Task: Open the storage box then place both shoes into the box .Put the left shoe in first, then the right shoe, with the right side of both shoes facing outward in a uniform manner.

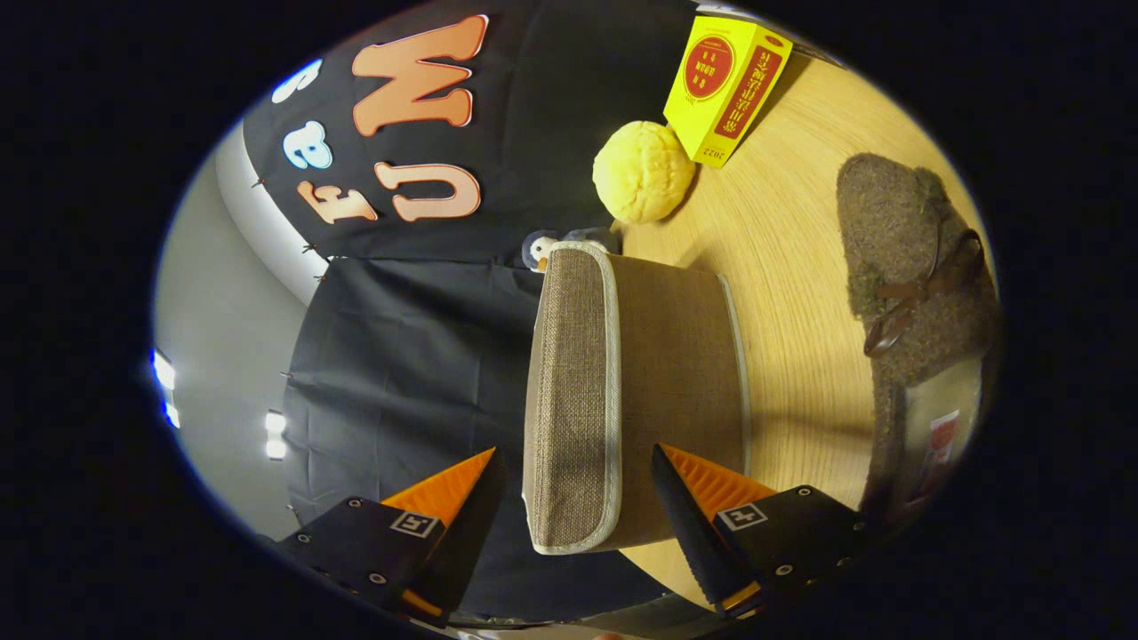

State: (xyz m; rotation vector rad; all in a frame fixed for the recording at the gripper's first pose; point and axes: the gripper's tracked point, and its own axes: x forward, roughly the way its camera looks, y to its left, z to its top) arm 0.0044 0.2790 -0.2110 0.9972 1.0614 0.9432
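Gripper [578, 498] fingers spread wide, straddling the lid of the beige woven-fabric storage box [636, 400], not pressing on it.

View is rolled sideways. Box sits on the light wooden table [791, 249]; its pale-trimmed lid edge lies between the fingers and runs out ahead of them. One fuzzy brown shoe with a leather bow [916, 284] lies on the table beside the box, apart from it. Beyond the box: a yellow bumpy round plush [642, 172] touching a yellow carton with red print [725, 89], plus a small penguin-like toy [540, 251] right behind the box.

box [636, 391] between open jaws; shoe [916, 293] beside box; bun [643, 172] beyond
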